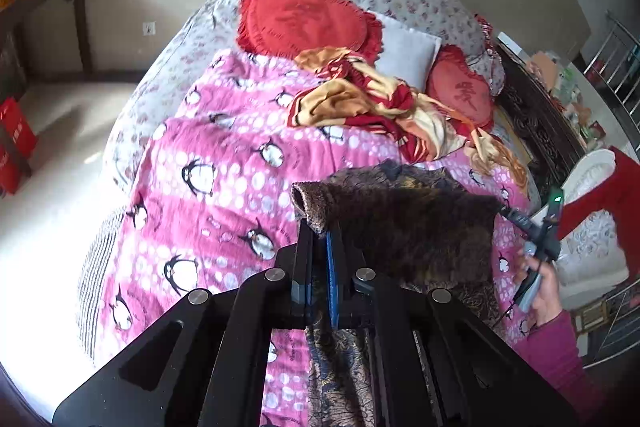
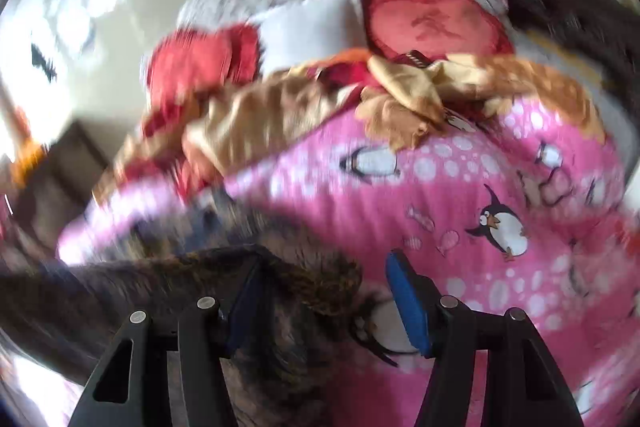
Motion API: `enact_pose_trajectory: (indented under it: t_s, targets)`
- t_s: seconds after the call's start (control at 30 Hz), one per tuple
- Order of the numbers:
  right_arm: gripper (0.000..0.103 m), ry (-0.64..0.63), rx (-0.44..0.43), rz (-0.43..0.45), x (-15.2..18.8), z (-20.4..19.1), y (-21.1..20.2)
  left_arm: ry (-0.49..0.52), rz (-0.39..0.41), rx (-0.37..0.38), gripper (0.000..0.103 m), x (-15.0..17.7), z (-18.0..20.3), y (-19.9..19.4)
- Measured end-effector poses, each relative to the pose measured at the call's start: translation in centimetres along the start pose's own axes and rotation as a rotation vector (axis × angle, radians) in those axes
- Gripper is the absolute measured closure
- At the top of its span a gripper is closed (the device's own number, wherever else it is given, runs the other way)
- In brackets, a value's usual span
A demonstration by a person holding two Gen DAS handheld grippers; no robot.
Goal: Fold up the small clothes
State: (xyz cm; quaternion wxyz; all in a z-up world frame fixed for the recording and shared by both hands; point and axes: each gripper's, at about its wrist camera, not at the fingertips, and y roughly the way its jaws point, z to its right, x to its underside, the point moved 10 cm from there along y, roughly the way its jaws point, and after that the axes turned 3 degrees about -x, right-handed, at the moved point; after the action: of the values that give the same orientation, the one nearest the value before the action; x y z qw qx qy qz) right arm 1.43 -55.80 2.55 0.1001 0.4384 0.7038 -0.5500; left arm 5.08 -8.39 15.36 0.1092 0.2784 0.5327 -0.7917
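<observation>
The dark brown fuzzy garment [image 1: 416, 227] hangs over the pink penguin-print quilt [image 1: 224, 163], one edge clamped in our left gripper [image 1: 322, 227]. Our right gripper [image 2: 324, 267] has its jaws apart beside the cloth; we judge it must next grasp a corner. Beyond lies crumpled gold-and-red fabric [image 1: 360, 107].
</observation>
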Motion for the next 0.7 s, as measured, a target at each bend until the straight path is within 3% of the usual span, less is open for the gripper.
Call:
enact_pose_trajectory:
  t_s: [0.1,0.2,0.37,0.5,0.63,0.7]
  targets:
    - [0.043,0.091,-0.041,0.045,-0.5,1.3,-1.7,-0.018,-0.013,0.005,0.098,0.2,-0.7,0.8]
    - [0.043,0.037,0.01,0.007,0.6,2.1,-2.7,-0.023,-0.012,0.008,0.098,0.1,-0.9,1.3]
    - [0.043,-0.082,-0.039,-0.067,3.3,0.7,-1.9,-0.013,0.009,0.014,0.098,-0.6,-0.5,0.8]
    - [0.043,-0.179,0.074,-0.076,4.6,0.4,-0.6,0.01,0.002,0.007,0.099,-0.2,-0.3,0.9]
    - [0.043,-0.123,-0.009,-0.093,4.5,-0.7,1.2,0.027,-0.003,-0.028,0.098,0.6,-0.2,2.1]
    - [0.05,-0.067,-0.03,-0.069,3.7,-0.8,1.8,0.026,-0.019,-0.024,0.098,1.1,0.2,2.7]
